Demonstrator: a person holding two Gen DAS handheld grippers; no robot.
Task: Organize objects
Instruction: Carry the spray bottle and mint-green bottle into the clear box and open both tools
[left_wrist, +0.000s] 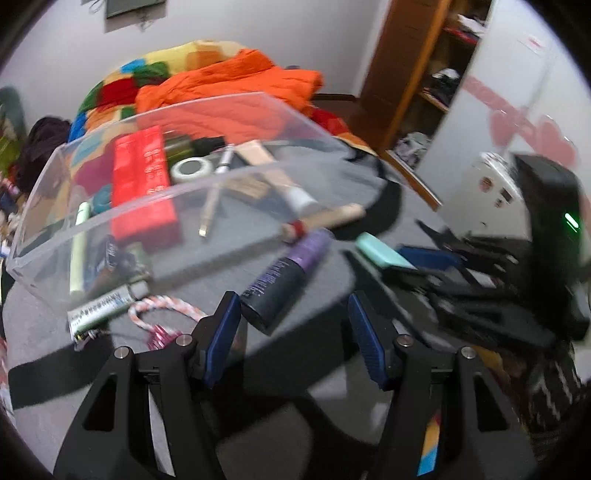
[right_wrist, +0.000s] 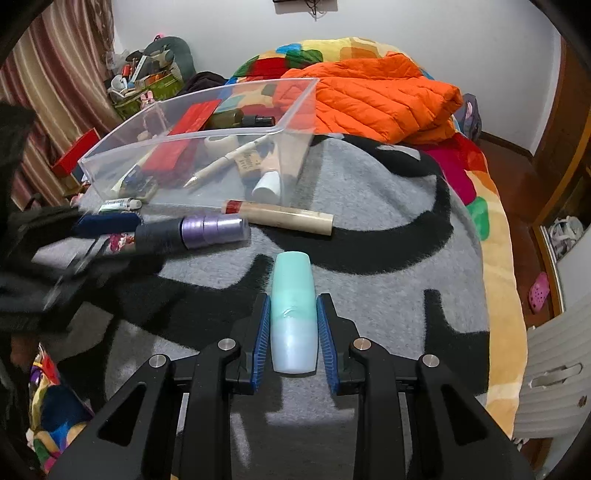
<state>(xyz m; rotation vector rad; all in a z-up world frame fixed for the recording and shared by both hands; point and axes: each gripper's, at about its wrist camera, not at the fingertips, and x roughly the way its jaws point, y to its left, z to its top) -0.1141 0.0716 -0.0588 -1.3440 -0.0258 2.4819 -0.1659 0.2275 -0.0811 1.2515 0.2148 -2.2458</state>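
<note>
My right gripper (right_wrist: 293, 332) was clamped on the mint tube (right_wrist: 293, 314) at lower centre; my left gripper (left_wrist: 291, 332) stood apart, empty. The clear bin (right_wrist: 122, 147) (upper left) was half-filled; the purple bottle (right_wrist: 207, 230) and beige tube (right_wrist: 284, 218) remained outside.

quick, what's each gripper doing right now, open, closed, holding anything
Left gripper: open, nothing between its pads.
Right gripper: closed on the mint-green tube.
</note>
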